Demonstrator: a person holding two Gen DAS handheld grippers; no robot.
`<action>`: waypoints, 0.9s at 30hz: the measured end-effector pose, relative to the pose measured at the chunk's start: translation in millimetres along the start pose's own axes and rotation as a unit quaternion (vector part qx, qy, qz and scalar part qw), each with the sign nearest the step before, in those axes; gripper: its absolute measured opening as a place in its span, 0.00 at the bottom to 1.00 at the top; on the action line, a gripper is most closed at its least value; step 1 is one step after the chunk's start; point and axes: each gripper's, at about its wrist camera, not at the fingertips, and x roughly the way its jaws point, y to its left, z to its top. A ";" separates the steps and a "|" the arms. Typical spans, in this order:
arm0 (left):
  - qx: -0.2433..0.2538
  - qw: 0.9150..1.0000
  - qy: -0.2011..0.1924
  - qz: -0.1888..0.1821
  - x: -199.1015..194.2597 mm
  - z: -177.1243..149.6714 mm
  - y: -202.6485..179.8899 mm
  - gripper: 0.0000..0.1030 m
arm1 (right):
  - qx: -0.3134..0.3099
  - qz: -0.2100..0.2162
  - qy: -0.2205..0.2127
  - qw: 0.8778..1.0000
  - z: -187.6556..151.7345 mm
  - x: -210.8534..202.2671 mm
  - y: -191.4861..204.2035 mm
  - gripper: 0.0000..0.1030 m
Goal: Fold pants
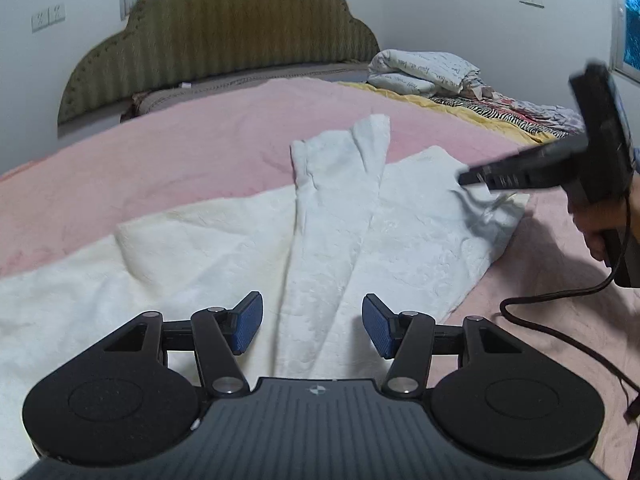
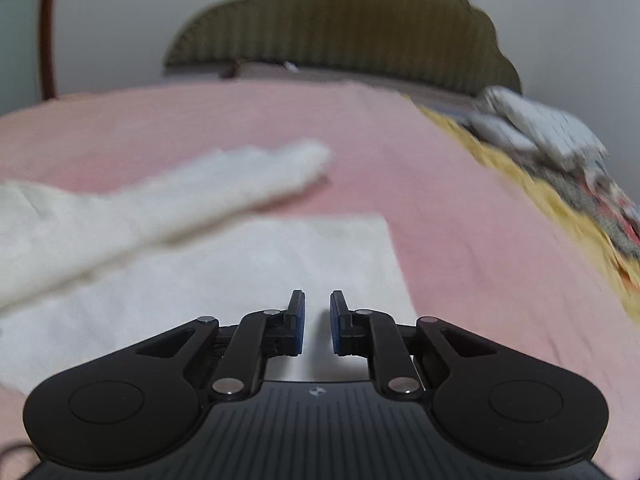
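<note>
the white pants [image 1: 332,220] lie on the pink bed [image 1: 180,152], filling the lower left and centre of the left wrist view and running up to the right. they look like thick, fleecy fabric with a faint embossed pattern, soft and likely to slump rather than crease sharply. one leg is thrown across the other, its two-lobed end pointing at the headboard [image 1: 224,28] in the upper centre; the wider part below it reaches toward the right edge of the frame.

the left gripper [image 1: 312,326], bottom centre, has its jaws released, nothing between them, and hangs over the crossed leg. the right gripper [image 1: 464,178], at the right edge, has its tip at a rumpled corner of the cloth; in its own view its jaws [image 2: 317,322] are nearly clenched, and whether cloth is pinched i cannot tell.

the step in hand looks like laying the legs together. best to take each end by its corners, draw the fabric taut, and lay it edge on edge.
</note>
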 end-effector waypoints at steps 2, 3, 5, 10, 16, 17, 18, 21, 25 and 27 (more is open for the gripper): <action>-0.022 1.000 0.003 -0.009 8.2 -1.2 0.5 0.55 | -0.004 0.042 -0.023 0.999 21.1 -1.3 20.1 0.13; -0.030 0.999 0.002 -0.011 10.5 -1.4 0.6 0.53 | -0.015 0.057 -0.032 0.998 31.7 2.2 33.8 0.14; -0.036 0.999 -0.007 -0.010 9.9 -5.3 0.7 0.52 | -0.049 0.063 -0.040 0.996 51.0 17.9 63.7 0.40; -0.025 0.999 -0.027 -0.004 7.6 -15.3 -5.0 0.52 | -0.115 0.024 -0.015 0.993 77.4 84.2 117.5 0.82; -0.051 0.998 -0.028 -0.024 7.6 -18.3 2.0 0.52 | -0.160 -0.053 -0.004 0.986 69.3 112.3 113.5 0.52; -0.055 0.998 -0.029 -0.027 7.7 -18.8 3.1 0.52 | -0.139 -0.042 -0.004 0.989 67.0 107.6 102.1 0.39; -0.057 0.998 -0.029 -0.028 7.4 -19.0 3.1 0.52 | -0.111 -0.039 -0.004 0.993 62.4 101.5 87.0 0.39; -0.059 0.998 -0.029 -0.020 6.9 -19.3 1.2 0.45 | -0.070 -0.075 -0.011 0.995 45.1 77.7 48.1 0.42; -0.045 0.999 -0.024 0.005 9.3 -16.0 -6.5 0.34 | 0.024 -0.052 -0.013 0.998 20.3 46.3 -4.2 0.47; -0.018 0.999 -0.021 0.024 12.4 -14.0 -15.4 0.31 | 0.090 -0.002 -0.015 0.996 12.8 37.1 -26.8 0.47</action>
